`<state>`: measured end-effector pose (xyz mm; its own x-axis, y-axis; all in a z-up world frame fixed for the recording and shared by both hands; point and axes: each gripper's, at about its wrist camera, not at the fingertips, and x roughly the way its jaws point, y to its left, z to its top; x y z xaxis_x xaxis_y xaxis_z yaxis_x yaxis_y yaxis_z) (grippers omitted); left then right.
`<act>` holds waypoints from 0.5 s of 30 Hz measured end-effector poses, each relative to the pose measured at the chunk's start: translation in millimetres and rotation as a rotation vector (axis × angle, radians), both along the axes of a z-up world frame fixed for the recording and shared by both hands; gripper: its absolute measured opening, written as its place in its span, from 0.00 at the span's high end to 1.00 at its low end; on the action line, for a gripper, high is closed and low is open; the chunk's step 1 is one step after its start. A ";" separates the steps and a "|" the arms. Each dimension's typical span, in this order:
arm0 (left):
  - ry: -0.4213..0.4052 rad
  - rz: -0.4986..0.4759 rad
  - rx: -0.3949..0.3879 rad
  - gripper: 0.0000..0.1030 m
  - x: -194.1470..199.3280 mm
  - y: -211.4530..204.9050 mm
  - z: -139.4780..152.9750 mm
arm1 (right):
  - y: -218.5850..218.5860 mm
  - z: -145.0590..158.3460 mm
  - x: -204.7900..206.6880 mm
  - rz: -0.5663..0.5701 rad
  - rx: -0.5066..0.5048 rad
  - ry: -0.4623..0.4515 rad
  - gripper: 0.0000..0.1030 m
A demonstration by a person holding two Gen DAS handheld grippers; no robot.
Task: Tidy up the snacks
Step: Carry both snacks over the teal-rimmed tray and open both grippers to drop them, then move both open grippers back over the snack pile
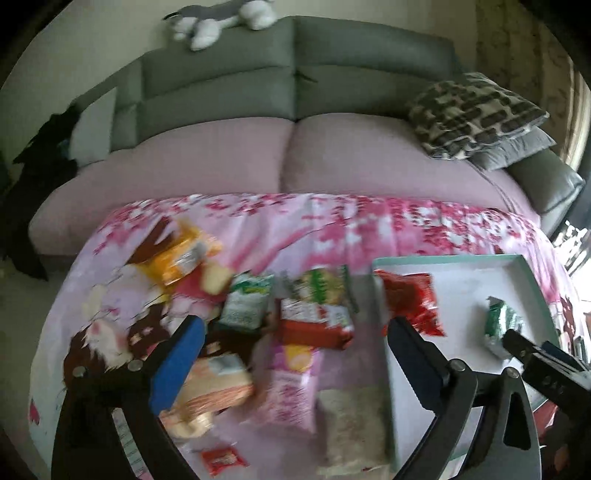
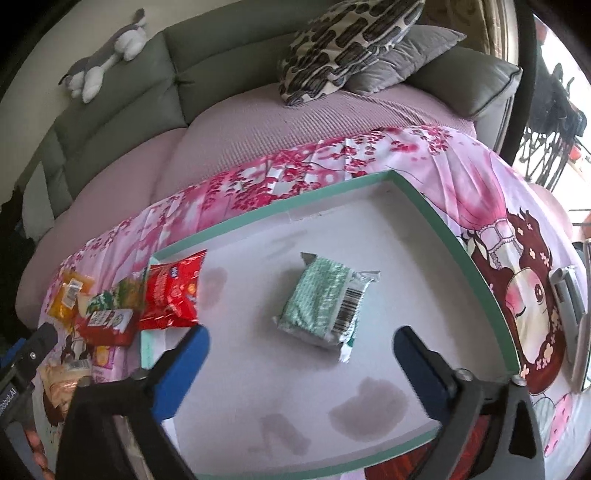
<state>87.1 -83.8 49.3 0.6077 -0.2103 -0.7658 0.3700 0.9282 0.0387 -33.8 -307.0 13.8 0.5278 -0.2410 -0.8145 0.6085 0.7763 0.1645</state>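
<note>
A shallow white tray with a teal rim [image 2: 461,236] lies on the pink cloth; it also shows in the left wrist view [image 1: 443,259]. In it lie a green-white packet [image 2: 325,306] [image 1: 502,325] and a red packet [image 2: 173,291] [image 1: 413,299]. Left of the tray lie several loose snacks: a red box [image 1: 314,321], a green packet [image 1: 247,302], an orange packet [image 1: 177,258], a pink packet [image 1: 291,387]. My left gripper [image 1: 295,332] is open above these snacks. My right gripper [image 2: 301,341] is open and empty just above the tray, near the green-white packet.
A grey sofa with pink seat cushions [image 1: 295,155] stands behind the table. Patterned pillows [image 2: 351,40] lie at its right end, a plush toy [image 1: 221,18] on the backrest. A grey device [image 2: 567,291] lies on the cloth right of the tray.
</note>
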 end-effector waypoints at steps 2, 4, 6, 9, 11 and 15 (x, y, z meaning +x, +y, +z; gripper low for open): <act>-0.001 0.029 0.001 0.04 -2.3 12.0 0.1 | 6.2 2.6 0.0 0.013 -0.016 0.004 0.00; 0.005 0.054 -0.015 0.04 -4.5 23.6 0.3 | 11.1 3.9 -0.3 0.022 -0.023 0.003 0.00; 0.013 0.076 -0.036 0.03 -6.3 37.4 0.7 | 16.1 5.1 -1.1 0.032 -0.022 0.000 0.00; 0.006 0.124 -0.038 0.03 -10.9 58.6 1.8 | 25.1 6.6 -1.9 0.049 -0.023 -0.010 0.00; 0.002 0.151 -0.038 0.03 -13.8 70.9 1.9 | 34.4 7.8 -1.9 0.070 -0.032 -0.017 0.00; 0.002 0.209 -0.033 0.03 -17.4 98.2 -0.2 | 53.5 8.8 -0.2 0.122 -0.032 -0.030 0.00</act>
<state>69.8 14.4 49.1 0.6390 -0.1053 -0.7620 0.1696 0.9855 0.0061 -34.0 -253.5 22.5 0.5791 -0.1995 -0.7905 0.5047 0.8492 0.1554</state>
